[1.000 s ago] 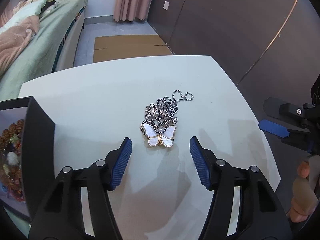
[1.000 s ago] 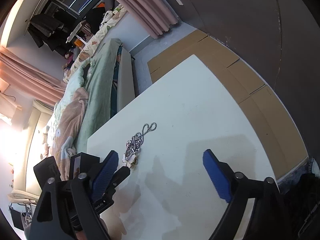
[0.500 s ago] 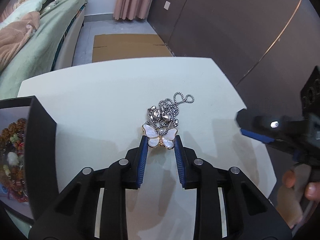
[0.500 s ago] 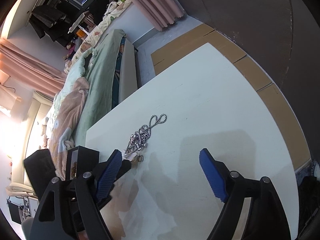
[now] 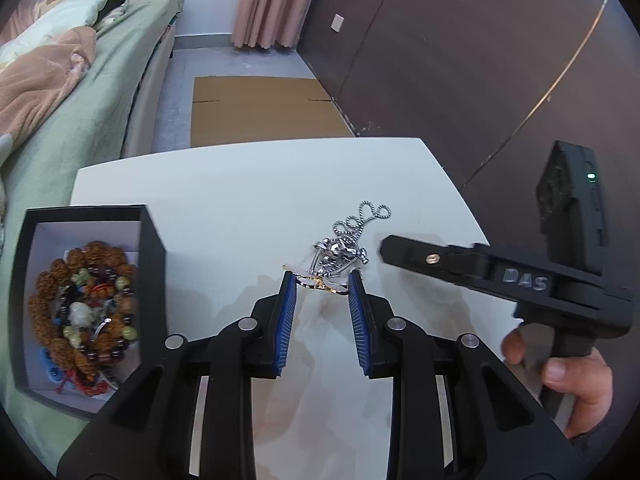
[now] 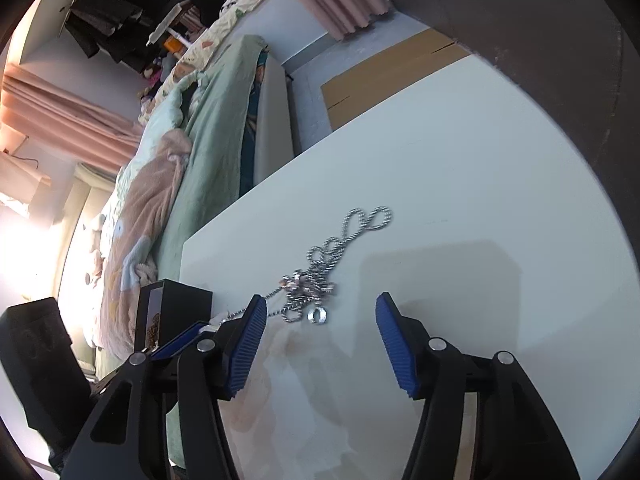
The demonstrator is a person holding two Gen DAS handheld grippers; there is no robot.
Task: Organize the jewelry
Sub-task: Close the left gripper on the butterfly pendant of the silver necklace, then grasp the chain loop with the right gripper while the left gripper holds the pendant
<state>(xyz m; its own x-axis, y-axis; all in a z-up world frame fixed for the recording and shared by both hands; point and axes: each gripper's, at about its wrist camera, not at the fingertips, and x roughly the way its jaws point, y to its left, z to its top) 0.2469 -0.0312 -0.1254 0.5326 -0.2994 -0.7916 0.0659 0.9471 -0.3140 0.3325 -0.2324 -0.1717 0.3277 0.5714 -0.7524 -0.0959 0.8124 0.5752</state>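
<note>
My left gripper [image 5: 322, 282] is clenched on the butterfly pendant [image 5: 320, 281], pinched edge-on between its blue pads [image 5: 286, 312] just above the white table [image 5: 240, 200]. From the pendant the silver chain [image 5: 352, 236] trails away, still heaped on the tabletop near the middle, with its looped end pointing toward the far right corner. My right gripper [image 6: 320, 320] hangs wide apart and holds nothing; it sits close to the right of the left one, its tips just short of the chain heap [image 6: 316, 280], and a small ring [image 6: 319, 315] lies between its fingers. To the left, a black box [image 5: 154, 280] stands at the table's left edge, open and full of bead bracelets [image 5: 84, 304]. Bare tabletop lies between the box and the left gripper, and a broad bare stretch runs beyond the chain to the far edge. The table's right edge sits near a dark wall [image 5: 460, 60]; its left edge meets a green bed [image 5: 80, 112]. Cardboard [image 5: 264, 108] lies on the floor past the far edge.
</note>
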